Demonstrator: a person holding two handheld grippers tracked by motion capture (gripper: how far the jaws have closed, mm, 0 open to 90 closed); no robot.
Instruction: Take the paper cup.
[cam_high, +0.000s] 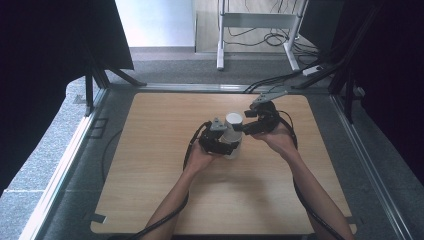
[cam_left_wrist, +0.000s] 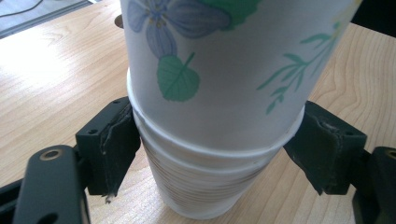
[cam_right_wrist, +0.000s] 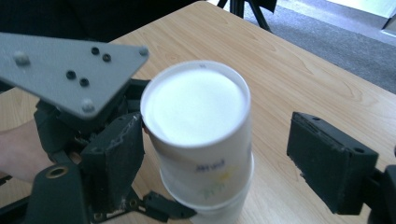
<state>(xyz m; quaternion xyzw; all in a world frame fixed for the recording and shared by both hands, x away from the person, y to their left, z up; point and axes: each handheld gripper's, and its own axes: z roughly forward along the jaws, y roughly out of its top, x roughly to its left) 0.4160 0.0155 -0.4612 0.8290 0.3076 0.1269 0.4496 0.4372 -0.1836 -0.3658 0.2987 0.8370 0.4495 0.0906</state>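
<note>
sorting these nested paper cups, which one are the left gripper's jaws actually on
The lower, plain ribbed cup: the left gripper clamps just under its rim. The flower-printed cup nested in it rises above the jaws, untouched by them.

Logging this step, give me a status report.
Left gripper shut on lower cup. Right gripper open around flowered cup. Nothing in the way.

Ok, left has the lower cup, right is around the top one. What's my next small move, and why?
Probably close the right gripper on the top cup. Its jaws flank that cup, one near its side, the other well clear, so nothing holds it yet. The left gripper clamps the lower cup near its rim, so the stack looks steady enough to grip, then lift apart.
</note>
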